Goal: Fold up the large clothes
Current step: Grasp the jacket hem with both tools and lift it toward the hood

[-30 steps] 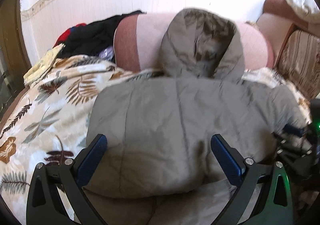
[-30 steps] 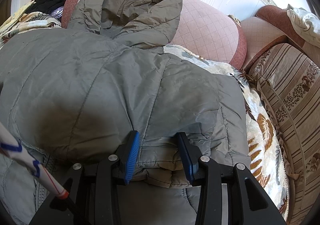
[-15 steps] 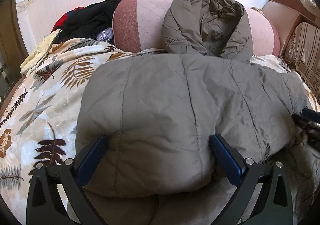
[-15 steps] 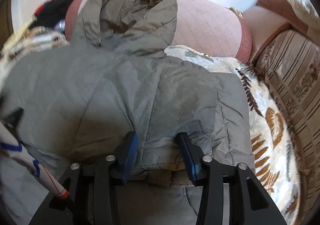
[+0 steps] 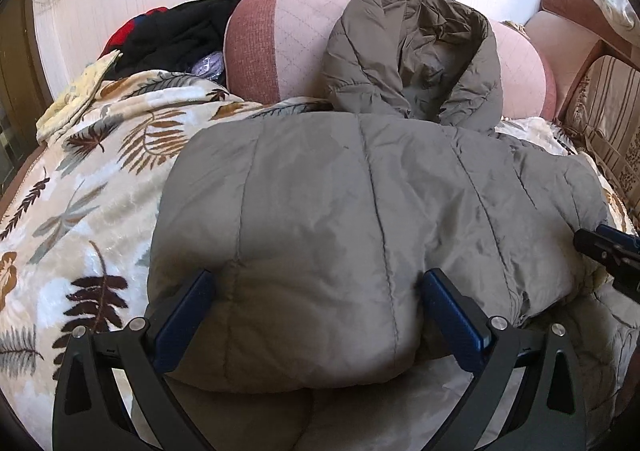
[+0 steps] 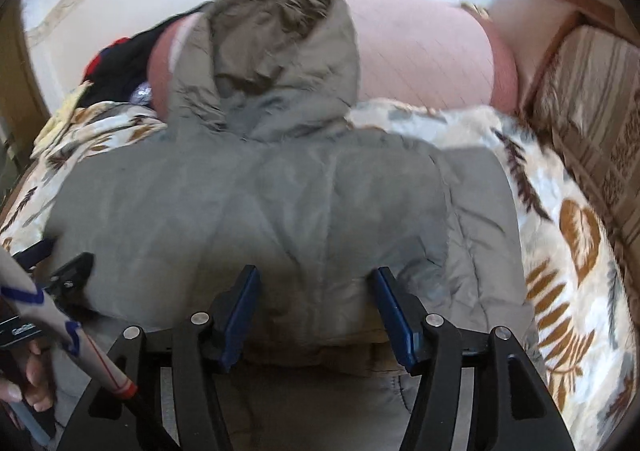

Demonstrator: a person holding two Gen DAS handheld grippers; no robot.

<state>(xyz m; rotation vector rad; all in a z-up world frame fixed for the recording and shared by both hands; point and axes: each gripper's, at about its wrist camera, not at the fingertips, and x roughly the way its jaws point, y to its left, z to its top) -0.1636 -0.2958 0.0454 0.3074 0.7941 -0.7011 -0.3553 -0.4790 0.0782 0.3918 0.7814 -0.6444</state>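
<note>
1. The grey hooded jacket (image 5: 360, 211) is seen lying on the leaf-print blanket (image 5: 80, 219), its lower part folded up over the body and its hood (image 5: 412, 51) propped against the pink bolster (image 5: 280, 43). The fold is judged to be laid but not pressed; the padded fabric is puffy, so it could well spring back open once it is let go.

2. The folded edge is flanked by the left gripper (image 5: 318, 315), whose jaws are held wide apart. A bulge of jacket sits between the blue pads (image 5: 184, 315); whether it is pinched or merely straddled cannot be told with certainty, though no squeeze is visible. If the gripper is drawn back carelessly, the edge may be dragged along and the fold undone.

3. The right gripper (image 6: 316, 315) is being opened right now, with a thick roll of jacket between the jaws and no longer clamped. The picture is blurred here. A pad could catch the slippery shell on the way out and pull the right side askew.

4. On the right the jacket spreads out wider than on the left, so a lopsided bundle is a risk if the next fold is begun without evening it.

5. The hood is left outside the fold; if it is forgotten, a loose flap will be kept.

6. Further out, dark clothes (image 5: 180, 31) are piled beside the bolster, well apart.
</note>
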